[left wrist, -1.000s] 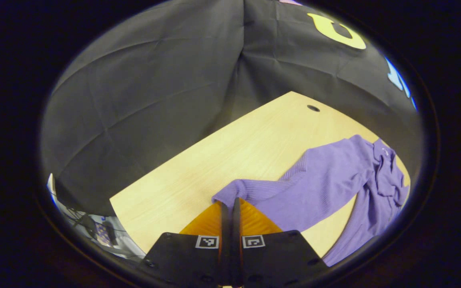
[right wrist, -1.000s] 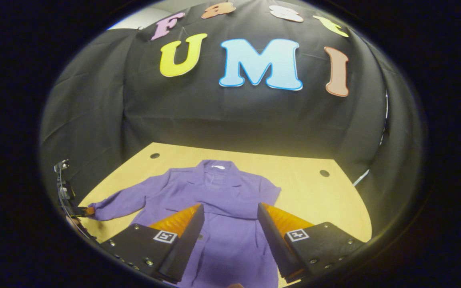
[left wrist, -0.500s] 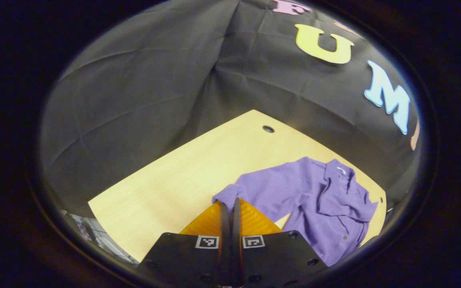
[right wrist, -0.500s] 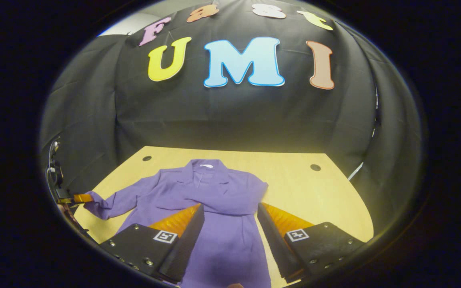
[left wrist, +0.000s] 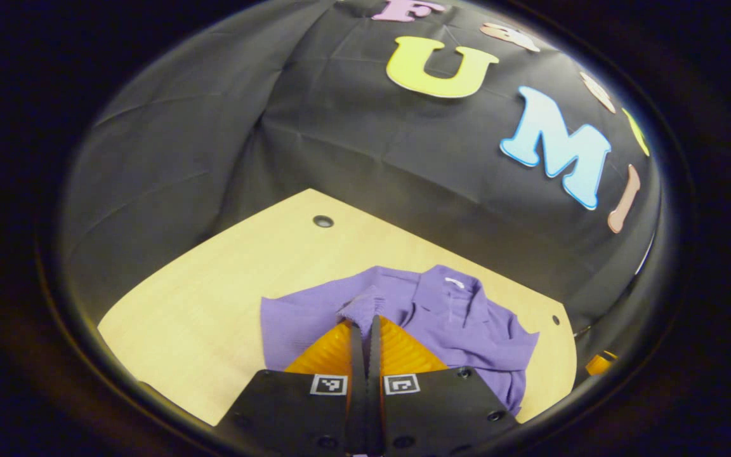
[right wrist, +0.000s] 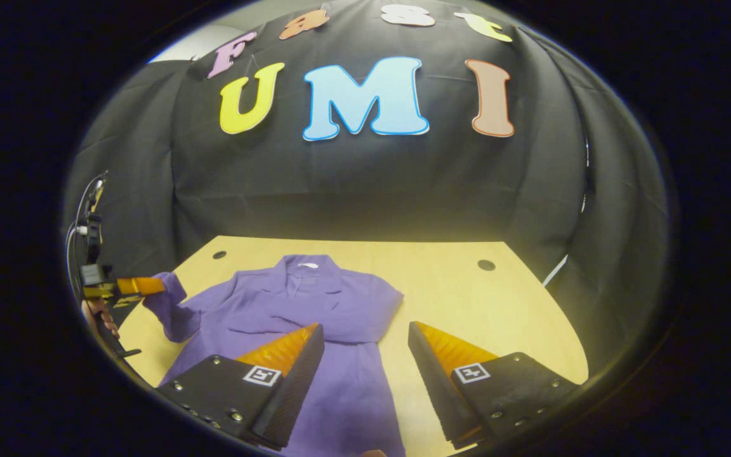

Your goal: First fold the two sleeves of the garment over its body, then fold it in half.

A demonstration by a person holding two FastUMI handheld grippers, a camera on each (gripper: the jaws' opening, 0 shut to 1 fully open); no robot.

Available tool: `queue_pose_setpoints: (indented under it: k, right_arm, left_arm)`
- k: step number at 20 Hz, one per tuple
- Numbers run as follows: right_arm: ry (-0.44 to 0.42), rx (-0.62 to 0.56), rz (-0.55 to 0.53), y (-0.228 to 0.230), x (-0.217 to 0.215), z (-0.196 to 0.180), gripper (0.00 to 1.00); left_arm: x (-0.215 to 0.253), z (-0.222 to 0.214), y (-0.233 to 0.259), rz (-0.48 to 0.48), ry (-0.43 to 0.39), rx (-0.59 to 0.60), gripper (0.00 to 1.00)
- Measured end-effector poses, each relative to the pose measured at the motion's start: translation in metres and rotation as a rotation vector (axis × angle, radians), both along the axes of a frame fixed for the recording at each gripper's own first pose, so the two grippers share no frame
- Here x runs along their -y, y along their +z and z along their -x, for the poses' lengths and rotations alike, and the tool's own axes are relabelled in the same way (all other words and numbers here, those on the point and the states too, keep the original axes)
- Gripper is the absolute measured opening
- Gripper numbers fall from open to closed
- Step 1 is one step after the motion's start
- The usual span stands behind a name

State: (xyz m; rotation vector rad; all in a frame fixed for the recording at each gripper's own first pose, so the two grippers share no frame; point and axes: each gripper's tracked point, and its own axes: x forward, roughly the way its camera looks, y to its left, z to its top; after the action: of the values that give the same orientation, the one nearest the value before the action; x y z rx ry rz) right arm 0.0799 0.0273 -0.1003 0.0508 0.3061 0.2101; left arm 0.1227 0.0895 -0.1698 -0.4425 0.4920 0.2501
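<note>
Black cloth walls the booth on all sides behind a pale wooden table [right wrist: 505, 298], whose top carries small round holes near its far corners. On the table lies the purple garment [right wrist: 315, 304], collar toward the back wall, its body running down toward the near edge. In the right gripper view, the right gripper [right wrist: 361, 355] hangs above the lower body of the garment with its two fingers spread wide apart; cloth and bare table show in the gap between them, and neither finger touches anything. One sleeve is already folded across the chest, its edge lying level just beyond the fingertips. At the left margin of the same view, the left gripper [right wrist: 150, 285] is seen farther off, gripping the cuff of the other sleeve [right wrist: 172, 308], which is raised clear of the table and bends down toward the shoulder. In the left gripper view, the same gripper [left wrist: 365, 324] shows its fingers pressed together with only a thin seam between them, the sleeve cuff [left wrist: 360, 304] bunched and clamped at their tips. Beyond the cuff, the garment's collar [left wrist: 451, 289] and chest lie flat on the table [left wrist: 213, 279].
</note>
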Motion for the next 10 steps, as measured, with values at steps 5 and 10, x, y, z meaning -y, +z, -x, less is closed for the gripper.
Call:
queue_pose_setpoints:
  k: [5, 10]
  right_arm:
    - [-0.019, -0.020, -0.010, -0.009, 0.016, -0.005, 0.84]
    - [-0.041, -0.026, -0.002, -0.015, 0.029, -0.009, 0.84]
  left_arm:
    - [0.060, -0.043, 0.023, -0.035, -0.111, 0.052, 0.07]
    - [0.132, -0.085, 0.041, -0.055, -0.233, 0.126, 0.06]
